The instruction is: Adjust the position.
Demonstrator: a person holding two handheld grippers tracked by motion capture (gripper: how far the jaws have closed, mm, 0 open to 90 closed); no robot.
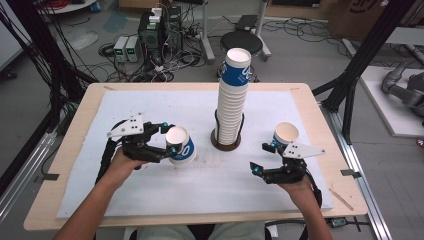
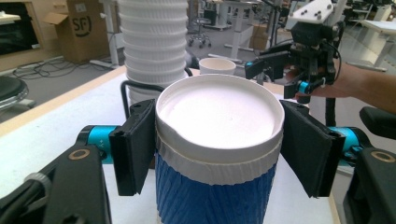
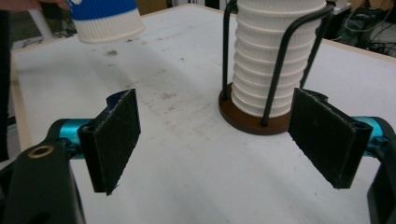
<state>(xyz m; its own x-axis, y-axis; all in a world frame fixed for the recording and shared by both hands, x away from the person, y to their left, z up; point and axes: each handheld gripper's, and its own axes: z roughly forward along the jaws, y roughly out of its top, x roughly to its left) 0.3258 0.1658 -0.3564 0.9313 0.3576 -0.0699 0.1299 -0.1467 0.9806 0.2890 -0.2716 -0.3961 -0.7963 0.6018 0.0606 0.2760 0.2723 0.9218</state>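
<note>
Left gripper: the left gripper is closed on a blue-and-white ribbed paper cup, one black pad on each side of the cup just below its rim; in the left gripper view the cup sits between the two pads with its white inside facing the camera.
Held cup position: left of the stack, tilted, at or just above the white table cover; whether it touches cannot be told.
Right gripper: the right gripper has its jaws spread wide and holds nothing.
Cup stack: a tall stack of white ribbed paper cups with a blue-banded cup on top stands in a black wire holder on a round brown base, mid-table.
Second cup: a single white paper cup stands upright just beyond the right gripper.
</note>
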